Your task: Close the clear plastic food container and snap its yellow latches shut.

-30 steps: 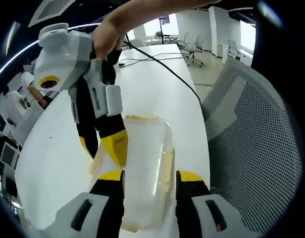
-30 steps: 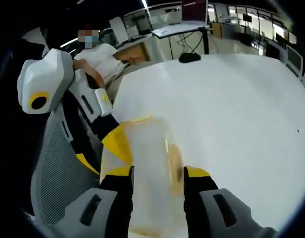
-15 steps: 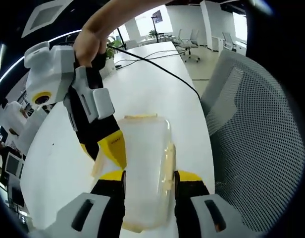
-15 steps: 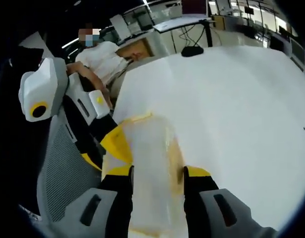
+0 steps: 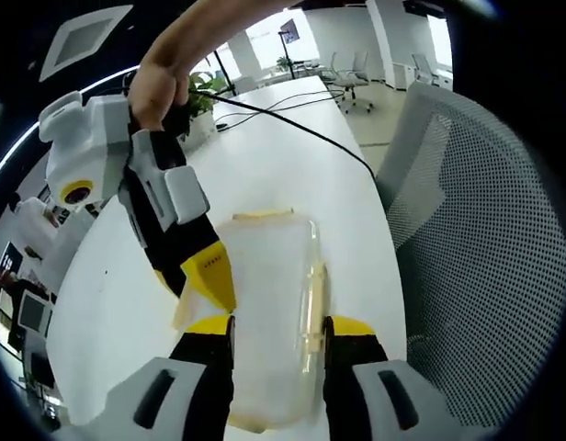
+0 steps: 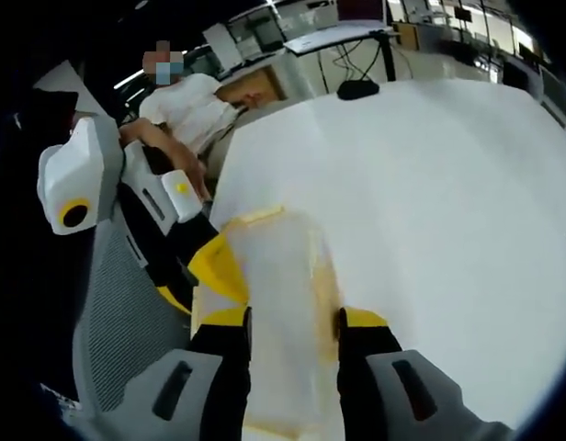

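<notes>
Clear container (image 5: 265,312) lies lid-on upon white table (image 5: 292,165), straddled by both tools. Left tool (image 5: 278,335) and right tool (image 6: 292,322) are each clenched across its sides. Judged light, thin-walled, slick; yellow latch (image 5: 312,303) best pressed at its edge.

Pretty bright office light overall, mostly from the windows (image 5: 306,23) at the far end in the left gripper view, which blow out white. The white tabletop (image 6: 430,184) is nearly washed out in the right gripper view, with soft shadows only. Heavy fisheye bending at the edges, and the right gripper view looks a bit softer and hazier.
</notes>
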Demonstrator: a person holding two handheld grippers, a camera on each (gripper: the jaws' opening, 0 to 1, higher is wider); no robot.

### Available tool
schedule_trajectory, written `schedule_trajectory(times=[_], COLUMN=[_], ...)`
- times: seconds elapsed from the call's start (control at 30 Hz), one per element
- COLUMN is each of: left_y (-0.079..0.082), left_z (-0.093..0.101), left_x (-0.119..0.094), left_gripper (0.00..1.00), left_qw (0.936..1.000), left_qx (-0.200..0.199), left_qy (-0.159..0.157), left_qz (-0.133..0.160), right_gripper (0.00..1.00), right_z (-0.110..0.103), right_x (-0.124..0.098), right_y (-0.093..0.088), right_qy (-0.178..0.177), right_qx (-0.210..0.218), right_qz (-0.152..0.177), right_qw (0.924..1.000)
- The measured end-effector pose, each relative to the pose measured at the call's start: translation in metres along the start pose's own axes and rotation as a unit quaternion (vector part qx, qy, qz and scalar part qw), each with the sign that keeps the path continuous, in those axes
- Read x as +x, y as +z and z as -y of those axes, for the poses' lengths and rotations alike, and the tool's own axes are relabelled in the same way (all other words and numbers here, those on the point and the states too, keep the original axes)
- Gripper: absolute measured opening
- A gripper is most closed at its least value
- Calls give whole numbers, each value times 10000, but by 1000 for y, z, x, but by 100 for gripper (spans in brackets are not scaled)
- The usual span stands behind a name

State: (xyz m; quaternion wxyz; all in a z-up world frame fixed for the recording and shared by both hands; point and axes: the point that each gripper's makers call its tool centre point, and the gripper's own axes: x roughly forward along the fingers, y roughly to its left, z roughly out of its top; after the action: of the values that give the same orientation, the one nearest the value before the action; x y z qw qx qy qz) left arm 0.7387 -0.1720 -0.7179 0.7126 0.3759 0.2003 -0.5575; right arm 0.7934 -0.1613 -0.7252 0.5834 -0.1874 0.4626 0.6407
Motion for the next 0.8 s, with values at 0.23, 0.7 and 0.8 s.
schedule_trajectory(times=[0.23, 0.7, 0.8], left_y=[0, 0, 0], left_z=[-4, -1, -1], left_x=[2, 1, 0], left_gripper=[29, 31, 31], left_qw=[9999, 9999, 9999], left_qx=[74, 110, 104], left_qy=[85, 102, 60], left_qz=[-45, 79, 100], right_gripper=[27, 31, 31], right_z=[-2, -1, -1], right_x=[3, -1, -1], right_y=[0, 1, 2], right_qy=[112, -44, -96], right_qx=[-64, -158, -205], right_qz=[-196, -156, -115], right_qw=[9997, 9997, 9997])
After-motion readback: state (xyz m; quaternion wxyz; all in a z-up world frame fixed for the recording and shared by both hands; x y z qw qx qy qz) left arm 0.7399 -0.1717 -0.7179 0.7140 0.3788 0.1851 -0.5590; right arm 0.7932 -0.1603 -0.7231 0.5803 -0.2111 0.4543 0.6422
